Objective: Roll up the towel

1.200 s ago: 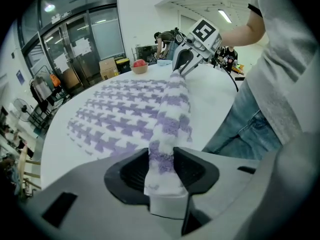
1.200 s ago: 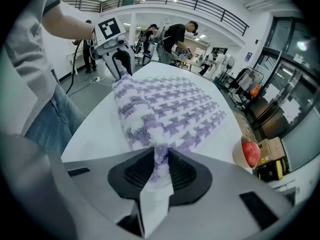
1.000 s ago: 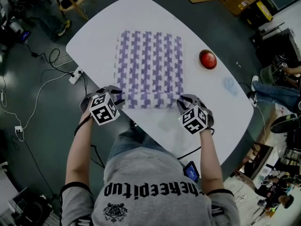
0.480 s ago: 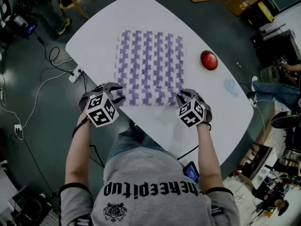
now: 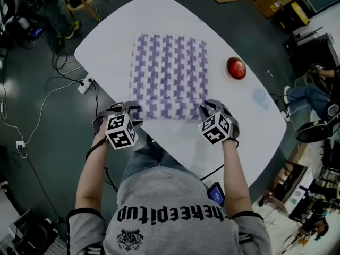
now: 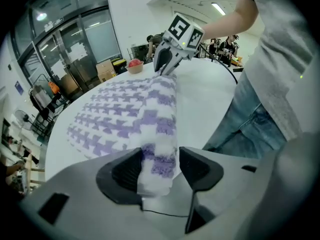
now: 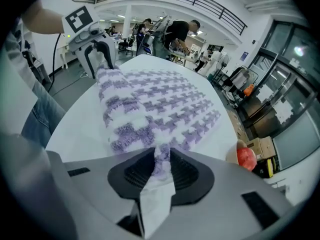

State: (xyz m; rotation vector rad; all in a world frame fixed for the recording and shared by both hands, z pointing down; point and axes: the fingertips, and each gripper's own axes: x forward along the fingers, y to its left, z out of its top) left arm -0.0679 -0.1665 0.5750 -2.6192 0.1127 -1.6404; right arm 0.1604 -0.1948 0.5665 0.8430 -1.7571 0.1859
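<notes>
Purple-and-white houndstooth terry towel (image 5: 169,62) lies flat on the white, smooth, oval bench (image 5: 106,36). Its pile is nubbly. Its near edge is turned over into a thick, soft roll running from one gripper to the other.

Left gripper (image 5: 129,109) is at the towel's near-left corner. In the left gripper view, the black ribbed jaws stand apart around the end of the roll. One pad lies just against the cloth and the other is clear of it, so there is no clamp. These jaws have just been opening.

Right gripper (image 5: 205,109) is at the near-right corner. Its jaws are closed on a pinched fold of towel, and a pale tail of cloth runs back between the pads.

A glossy red round object (image 5: 236,68) sits well apart to the towel's right. In the right gripper view it appears to rest in a pale bowl.

Against half a second ago:
- The left gripper's marker cube has shifted slightly towards the person.
- The right gripper and the flat part of the towel are unchanged.

Both near corners of the towel are hidden under the grippers in the head view. The person's grey shirt covers the bench's near rim.
</notes>
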